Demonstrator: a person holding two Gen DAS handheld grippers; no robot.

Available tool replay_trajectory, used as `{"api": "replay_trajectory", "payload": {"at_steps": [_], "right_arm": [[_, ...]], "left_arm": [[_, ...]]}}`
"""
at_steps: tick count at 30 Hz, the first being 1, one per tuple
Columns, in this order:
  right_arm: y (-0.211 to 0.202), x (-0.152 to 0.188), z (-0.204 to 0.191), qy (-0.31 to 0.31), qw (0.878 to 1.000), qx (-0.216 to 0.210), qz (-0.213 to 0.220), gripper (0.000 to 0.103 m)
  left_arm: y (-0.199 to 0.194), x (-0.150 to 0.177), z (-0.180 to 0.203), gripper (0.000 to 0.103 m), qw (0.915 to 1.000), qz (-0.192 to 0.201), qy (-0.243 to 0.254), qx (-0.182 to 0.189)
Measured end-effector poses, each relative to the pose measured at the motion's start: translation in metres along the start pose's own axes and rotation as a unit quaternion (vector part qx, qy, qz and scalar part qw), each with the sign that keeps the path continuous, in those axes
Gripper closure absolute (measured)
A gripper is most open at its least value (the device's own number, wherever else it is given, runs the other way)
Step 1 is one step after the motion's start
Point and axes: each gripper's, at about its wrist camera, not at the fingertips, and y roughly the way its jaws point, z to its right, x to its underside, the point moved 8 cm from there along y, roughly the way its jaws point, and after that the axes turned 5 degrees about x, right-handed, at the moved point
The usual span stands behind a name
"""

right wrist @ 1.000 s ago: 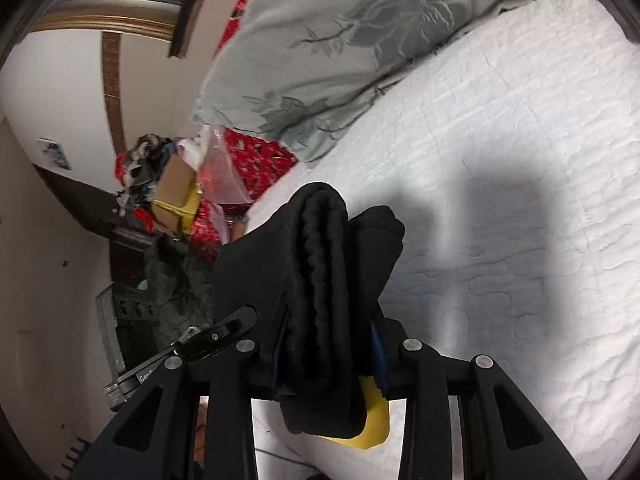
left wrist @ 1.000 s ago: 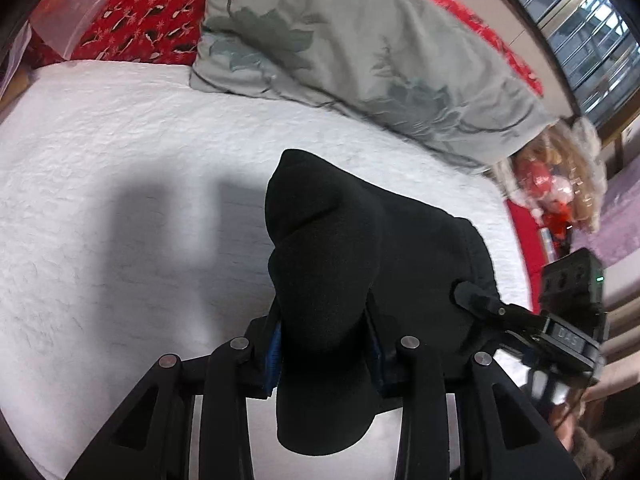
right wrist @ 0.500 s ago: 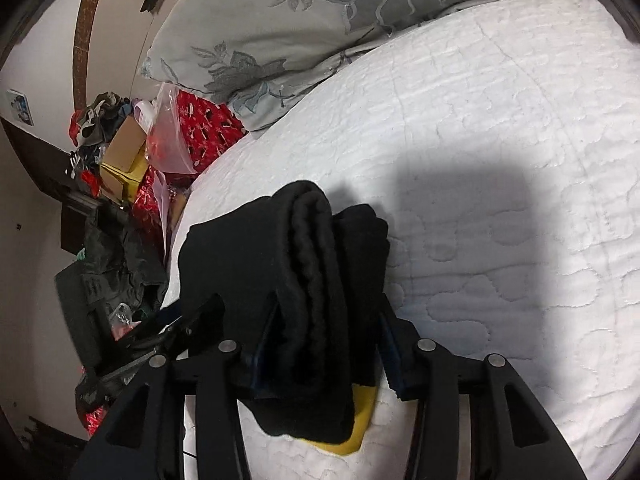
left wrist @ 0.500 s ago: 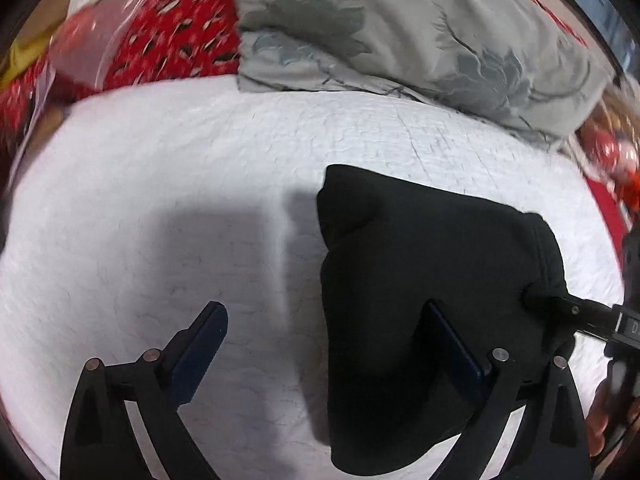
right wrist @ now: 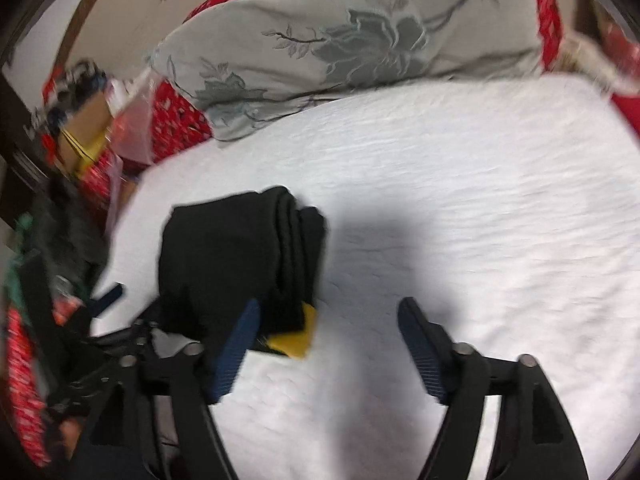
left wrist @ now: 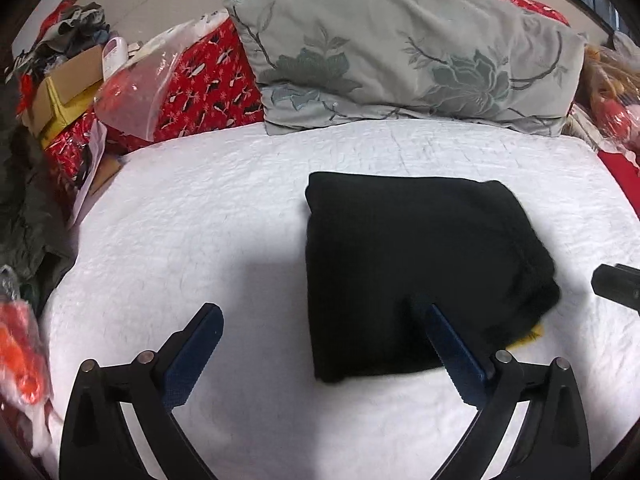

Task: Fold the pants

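Note:
The black pants lie folded into a thick rectangle on the white quilted bed. My left gripper stands open wide just in front of them. Its right finger lies over their near edge and grips nothing. In the right wrist view the pants sit at the left, with a yellow tag sticking out at the near corner. My right gripper has its jaws opening. That corner lies just inside its left finger, and the pads do not press on it.
A grey flowered pillow lies across the head of the bed against red patterned bedding. A clear plastic bag, a cardboard box and dark clothes crowd the left side. The right gripper's tip shows at the right.
Both grippers, shut on the raised pants a second ago, have let go and spread their jaws. The pants now lie flat on the bed, and both grippers have drawn back.

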Motion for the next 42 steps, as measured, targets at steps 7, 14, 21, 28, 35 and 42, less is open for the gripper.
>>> {"api": "replay_trajectory", "payload": {"at_steps": [7,14,21,28,35,42], "right_arm": [[-0.054,0.022,0.007,-0.034,0.993,0.083,0.071,0.006],[-0.085,0.042,-0.002,-0.085,0.983,0.093,0.132,0.006],[-0.093,0.046,0.002,-0.085,0.984,0.075,0.139,0.006],[-0.097,0.053,0.007,-0.092,0.982,0.079,0.143,0.006],[-0.098,0.055,0.012,-0.081,0.984,0.076,0.142,0.006],[-0.099,0.057,0.017,-0.078,0.984,0.078,0.140,0.006]], "left_arm": [[-0.035,0.013,0.011,0.001,0.9997,-0.005,-0.023,-0.009],[-0.068,0.025,0.026,0.001,0.9977,0.011,-0.058,0.035],[-0.090,0.037,0.028,0.001,0.9974,0.023,-0.068,0.007],[-0.099,0.044,0.025,0.002,0.9963,0.023,-0.081,-0.017],[-0.100,0.042,0.029,0.001,0.9972,0.022,-0.070,-0.008],[-0.104,0.044,0.032,0.001,0.9974,0.020,-0.069,0.001]]}}
